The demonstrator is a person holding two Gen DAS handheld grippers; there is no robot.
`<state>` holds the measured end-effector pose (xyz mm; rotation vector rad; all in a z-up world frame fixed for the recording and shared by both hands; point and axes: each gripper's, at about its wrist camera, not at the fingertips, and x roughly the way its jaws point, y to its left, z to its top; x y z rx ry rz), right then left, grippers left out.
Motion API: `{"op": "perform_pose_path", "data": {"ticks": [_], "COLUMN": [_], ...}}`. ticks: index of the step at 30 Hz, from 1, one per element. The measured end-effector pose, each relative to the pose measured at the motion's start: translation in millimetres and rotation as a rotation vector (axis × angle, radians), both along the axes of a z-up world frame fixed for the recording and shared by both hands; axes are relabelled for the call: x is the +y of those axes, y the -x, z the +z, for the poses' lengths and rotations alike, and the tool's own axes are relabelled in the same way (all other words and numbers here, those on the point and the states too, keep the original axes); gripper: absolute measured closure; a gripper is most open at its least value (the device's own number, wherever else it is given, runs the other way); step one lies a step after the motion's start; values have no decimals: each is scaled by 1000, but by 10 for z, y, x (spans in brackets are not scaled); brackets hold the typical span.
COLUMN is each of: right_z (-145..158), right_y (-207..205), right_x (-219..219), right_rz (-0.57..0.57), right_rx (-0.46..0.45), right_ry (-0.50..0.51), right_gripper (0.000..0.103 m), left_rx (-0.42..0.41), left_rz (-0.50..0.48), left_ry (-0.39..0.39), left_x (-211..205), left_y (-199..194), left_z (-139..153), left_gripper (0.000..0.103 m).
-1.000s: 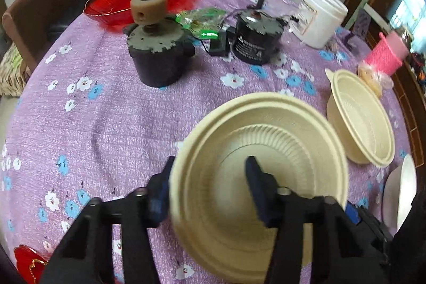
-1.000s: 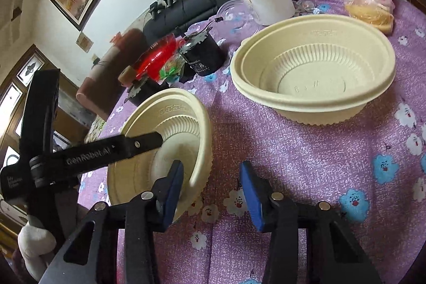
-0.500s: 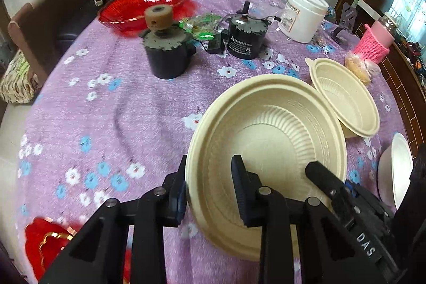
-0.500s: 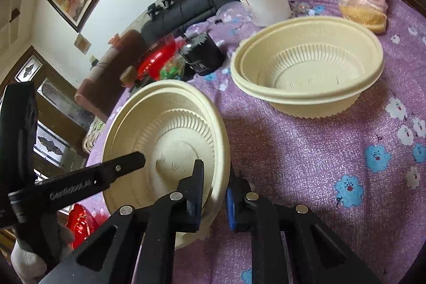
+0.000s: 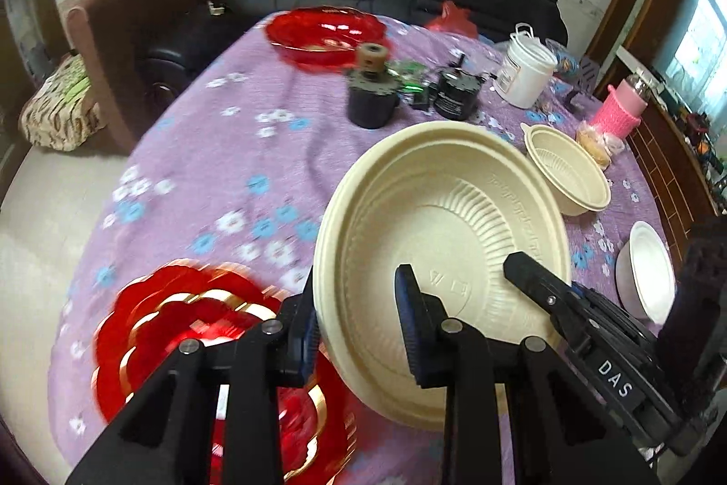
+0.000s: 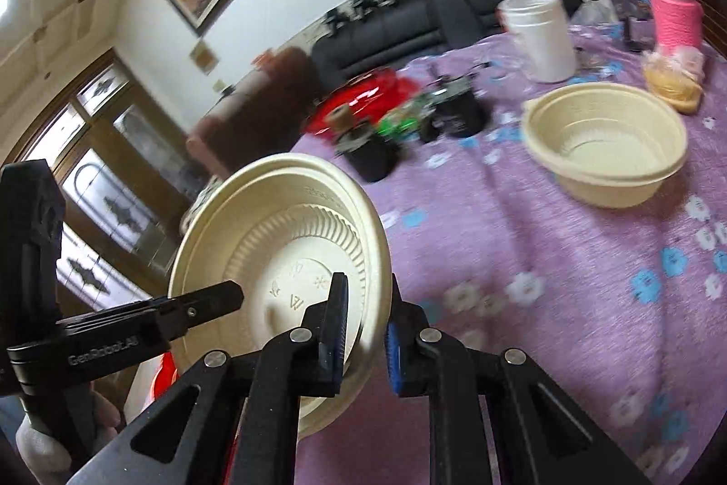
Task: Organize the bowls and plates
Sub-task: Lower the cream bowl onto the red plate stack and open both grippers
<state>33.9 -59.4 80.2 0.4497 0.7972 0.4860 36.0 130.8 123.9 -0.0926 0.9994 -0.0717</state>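
Cream ribbed bowl tilted — both grippers' jaws clenched on its rim; left, right.

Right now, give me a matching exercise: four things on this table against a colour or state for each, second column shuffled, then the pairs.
Things:
1. large cream bowl
2. smaller cream bowl
3. lidded tub
4. scalloped plate

States:
A. white, upright at the far side
B. red with gold trim
C. gripped by both grippers, tilted
D. resting on the purple cloth, untouched

Pairs: 1-C, 2-D, 3-A, 4-B
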Motion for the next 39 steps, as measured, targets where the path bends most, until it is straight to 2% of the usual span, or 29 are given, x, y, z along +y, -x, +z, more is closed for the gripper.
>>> {"op": "perform_pose_path", "data": {"ticks": [4,8,14,22,29,32,36,39], "right_z": [112,196,128,-140,-290,-349,-429,-426], "right_y": [174,314,450,510,471,468,456,458], "right_x": [251,622,1073,1431,1522,1571,1620,1627], "right_rz": [55,105,165,196,208,219,227,227], "right_rx": [-7,-18,-17,16,43,51,74,70], "right_ry": [-11,32,112,215,248,265,268,262], "right_gripper": [86,86,86,86,86,86,84,82], "left_rx": [-16,-32,-12,53,74,75,86,76], "left_rz": [35,76,140,182,204,213,223,224], "left_ry": [27,43,112,161,141,124,156,163], "left_x": [312,633,1124,1406,1475,1487,1527,1524], "left_y": [282,525,733,782,764,769,778,816], "left_z": [66,67,-160,-530,-681,-688,-689,-648], "left_gripper": [74,74,74,74,73,68,47,40]}}
